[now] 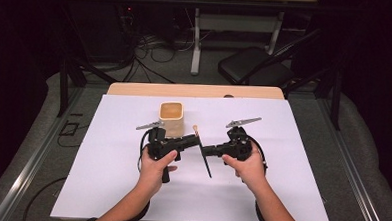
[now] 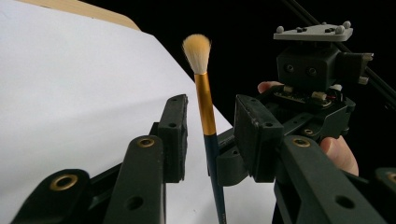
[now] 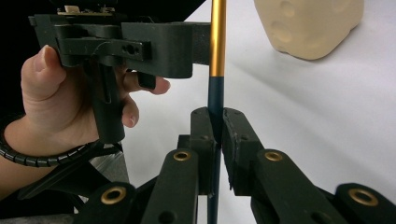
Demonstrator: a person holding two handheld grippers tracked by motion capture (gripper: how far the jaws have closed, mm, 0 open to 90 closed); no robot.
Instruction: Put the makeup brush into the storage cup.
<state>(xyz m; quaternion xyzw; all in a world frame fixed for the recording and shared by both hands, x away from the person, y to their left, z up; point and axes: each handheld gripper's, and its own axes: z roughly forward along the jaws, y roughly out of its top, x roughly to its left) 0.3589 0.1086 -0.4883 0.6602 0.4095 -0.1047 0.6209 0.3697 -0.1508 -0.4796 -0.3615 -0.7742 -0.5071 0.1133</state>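
Note:
A paintbrush (image 1: 206, 163) with a dark handle, gold ferrule and pale bristles stands nearly upright between my two grippers over the white sheet. My right gripper (image 3: 215, 116) is shut on the dark handle of the brush (image 3: 217, 46). My left gripper (image 2: 211, 105) faces it with jaws open on either side of the gold ferrule (image 2: 205, 102); a gap shows on each side and the pads are not pressing. In the high view, left gripper (image 1: 195, 140) and right gripper (image 1: 205, 151) meet near the table's middle. A tan square cup (image 1: 171, 120) stands just behind the left gripper.
A white sheet (image 1: 281, 169) covers most of the wooden table (image 1: 135, 89). The cup (image 3: 308, 23) is near the brush in the right gripper view. A dark folding chair (image 1: 256, 68) and cables lie beyond the table's far edge.

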